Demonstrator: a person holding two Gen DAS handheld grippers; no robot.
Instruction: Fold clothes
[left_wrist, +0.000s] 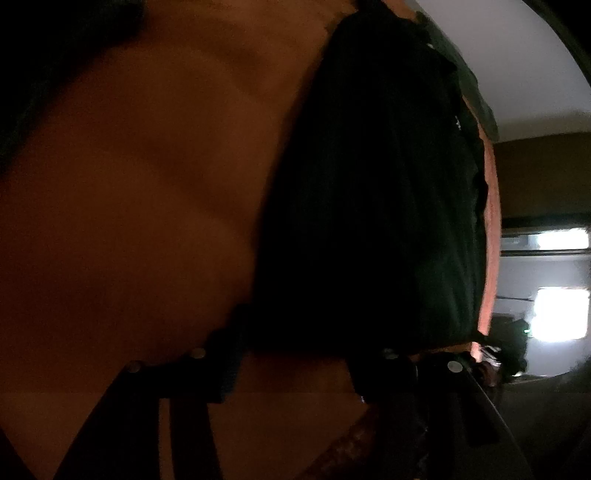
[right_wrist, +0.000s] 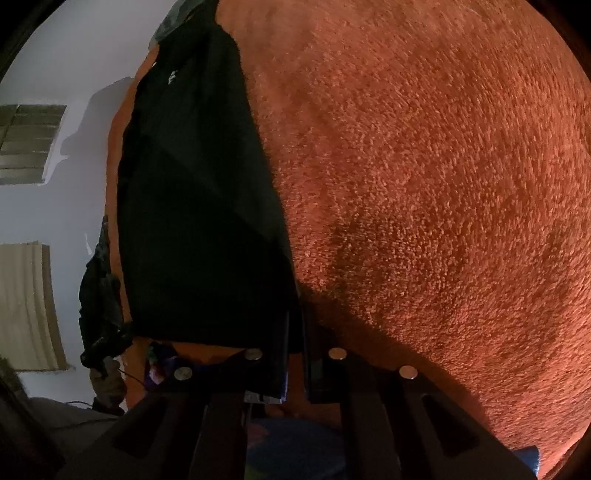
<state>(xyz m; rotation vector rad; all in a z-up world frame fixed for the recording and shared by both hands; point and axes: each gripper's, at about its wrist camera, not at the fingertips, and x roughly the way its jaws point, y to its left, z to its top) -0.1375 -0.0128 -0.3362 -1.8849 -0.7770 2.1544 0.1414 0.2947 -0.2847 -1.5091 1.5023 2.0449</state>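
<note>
Black garment (right_wrist: 199, 206), folded into a long narrow strip, lies flat on an orange shag blanket (right_wrist: 424, 184). Looks like a bed or mattress under it, can't confirm.

Right gripper (right_wrist: 295, 360): jaws closed on the near right corner of the strip, several fabric layers visibly pinched between them. Left gripper (left_wrist: 295, 363): jaws sit either side of the near hem in the left wrist view, too dark to tell if the pads actually bite the cloth. Can't call it.

My read: about to lift the near end and fold it over toward the far end.

Risks:
- Left grip unconfirmed. If only my right holds, the strip lifts skewed and the fold goes diagonal.
- Stacked layers in the right jaws. A partial catch lets lower layers drop and the earlier fold opens.
- Shag pile drags on the fabric, so a low sweep bunches it. Lift clear first.

Room: wide open blanket to the right of the garment. On its other side the blanket edge runs close alongside, with a white wall (right_wrist: 74, 55) beyond. A dark bundle (right_wrist: 101, 295) sits off that edge near my end. Keep the fold on the strip's own line.
</note>
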